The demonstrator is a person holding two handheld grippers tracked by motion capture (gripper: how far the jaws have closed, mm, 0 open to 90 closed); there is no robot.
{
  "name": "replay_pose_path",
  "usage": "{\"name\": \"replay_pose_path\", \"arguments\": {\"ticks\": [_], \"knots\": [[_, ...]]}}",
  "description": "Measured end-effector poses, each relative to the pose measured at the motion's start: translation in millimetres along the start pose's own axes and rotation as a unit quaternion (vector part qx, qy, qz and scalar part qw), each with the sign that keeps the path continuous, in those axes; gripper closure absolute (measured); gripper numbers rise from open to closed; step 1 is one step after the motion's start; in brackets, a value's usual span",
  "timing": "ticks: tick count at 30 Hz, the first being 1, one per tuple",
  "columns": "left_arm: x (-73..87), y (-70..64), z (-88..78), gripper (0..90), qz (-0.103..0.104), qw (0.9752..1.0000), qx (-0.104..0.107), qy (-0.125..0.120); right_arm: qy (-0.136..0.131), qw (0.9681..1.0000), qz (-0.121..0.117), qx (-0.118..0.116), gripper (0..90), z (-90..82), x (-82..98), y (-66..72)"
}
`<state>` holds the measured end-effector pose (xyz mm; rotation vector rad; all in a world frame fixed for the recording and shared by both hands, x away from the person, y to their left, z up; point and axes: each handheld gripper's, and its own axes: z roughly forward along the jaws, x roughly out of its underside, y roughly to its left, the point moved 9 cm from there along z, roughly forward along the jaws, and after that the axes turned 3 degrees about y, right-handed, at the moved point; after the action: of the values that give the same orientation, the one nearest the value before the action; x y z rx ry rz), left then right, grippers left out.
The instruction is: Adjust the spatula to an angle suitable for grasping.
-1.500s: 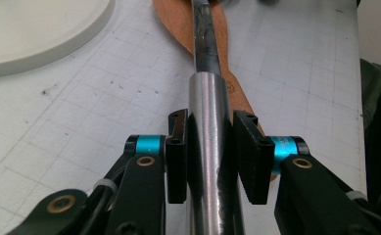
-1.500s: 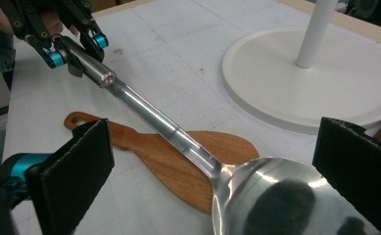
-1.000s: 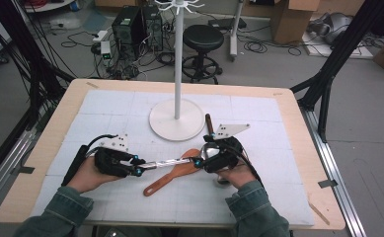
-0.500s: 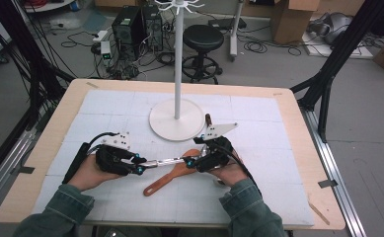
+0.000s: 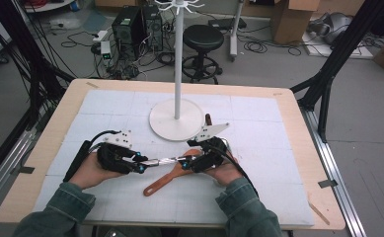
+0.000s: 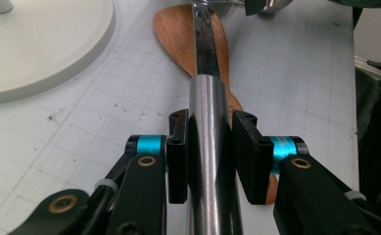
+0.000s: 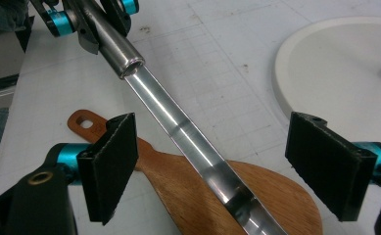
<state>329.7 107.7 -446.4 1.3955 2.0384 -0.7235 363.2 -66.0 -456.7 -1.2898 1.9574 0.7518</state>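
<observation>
No readable brand, label or writing found on any item.

Left gripper (image 6: 211, 156) clamped on the thick handle end of the metal utensil (image 5: 166, 160) — pads pressing both sides, nearly closed. Utensil held level above the mat, running from left gripper across to right gripper (image 7: 217, 169); thinner polished shaft (image 7: 188, 132) passing between the right jaws. Right jaws standing wide, pads clear of the shaft on both sides — just been closing, no contact yet, nothing gripped.

Directly beneath the shaft: wooden spatula (image 7: 202, 193), flat on the white gridded mat (image 5: 258, 148), blade under the right jaws, handle with hang-hole slanting off toward the person.

Beyond both grippers, away from the person: round white base (image 5: 176, 120) of the hook stand (image 5: 178, 59), near the right gripper, apart from the utensil.

Open mat to the outer side of each gripper and between the grippers and the near table edge (image 5: 179, 224); forearms in denim sleeves (image 5: 56, 212) resting over that edge.
</observation>
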Motion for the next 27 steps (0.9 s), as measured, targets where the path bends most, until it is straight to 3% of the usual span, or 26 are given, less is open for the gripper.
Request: {"name": "replay_pose_path", "arguments": {"ticks": [27], "knots": [[-4.5,-0.7,-1.7,69.4,-0.004,1.0,0.001,-0.001,0.02,0.9994,-0.017,-0.022,25.9,16.8,1.0,8.3]]}}
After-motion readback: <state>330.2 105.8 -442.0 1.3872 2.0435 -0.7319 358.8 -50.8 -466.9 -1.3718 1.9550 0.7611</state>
